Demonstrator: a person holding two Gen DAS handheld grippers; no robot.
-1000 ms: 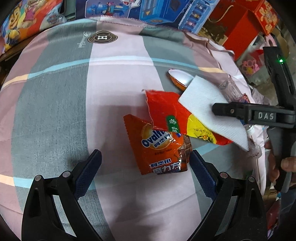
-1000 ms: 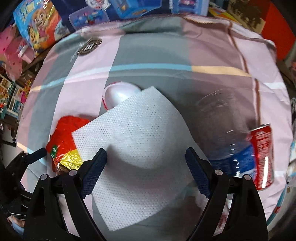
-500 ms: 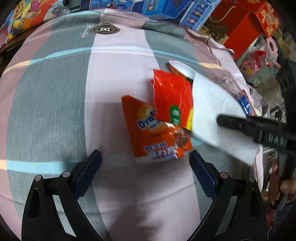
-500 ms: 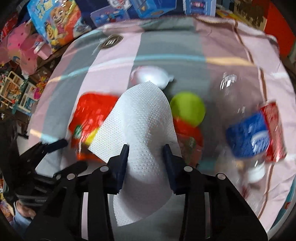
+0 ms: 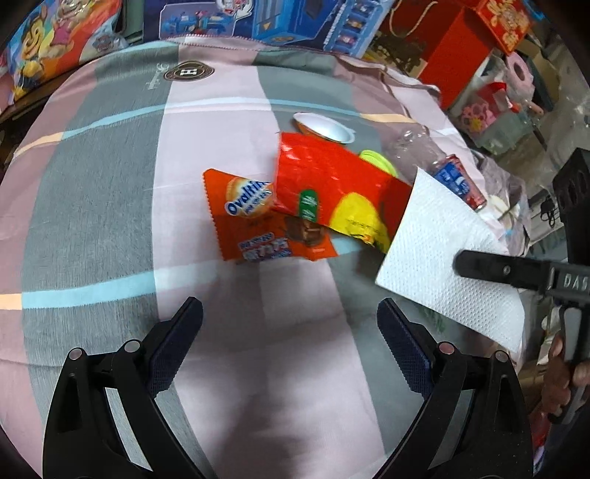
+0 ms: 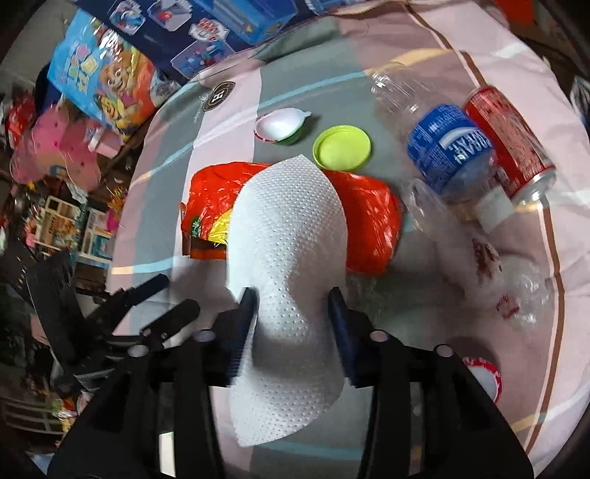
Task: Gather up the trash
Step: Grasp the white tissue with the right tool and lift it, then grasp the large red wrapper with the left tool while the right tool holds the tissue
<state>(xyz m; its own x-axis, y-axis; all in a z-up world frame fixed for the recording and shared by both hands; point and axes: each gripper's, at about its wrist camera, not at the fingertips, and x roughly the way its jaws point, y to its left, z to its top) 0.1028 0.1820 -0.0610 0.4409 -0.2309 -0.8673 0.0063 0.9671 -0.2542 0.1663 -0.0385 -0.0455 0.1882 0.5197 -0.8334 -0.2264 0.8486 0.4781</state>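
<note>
My right gripper (image 6: 293, 306) is shut on a white paper towel (image 6: 287, 235) and holds it lifted above the bed; the towel also shows at the right of the left wrist view (image 5: 442, 258). My left gripper (image 5: 289, 324) is open and empty, hovering short of an orange Ovaltine wrapper (image 5: 254, 228). A red and yellow snack bag (image 5: 332, 188) overlaps that wrapper and shows under the towel (image 6: 365, 221). A green lid (image 6: 341, 147), a small white cup (image 6: 280, 125), a clear bottle with a blue label (image 6: 446, 147) and a red can (image 6: 509, 136) lie beyond.
The trash lies on a bed with a pink, grey and blue striped sheet (image 5: 110, 177). Crumpled clear plastic (image 6: 516, 287) lies at the right. Toy boxes (image 5: 295, 22) line the far edge, red boxes (image 5: 461, 48) stand at the far right.
My right gripper, shut on the paper towel, has lifted it off the pile and drawn it back, uncovering the green lid and red bag. My left gripper has pulled back slightly from the wrappers.
</note>
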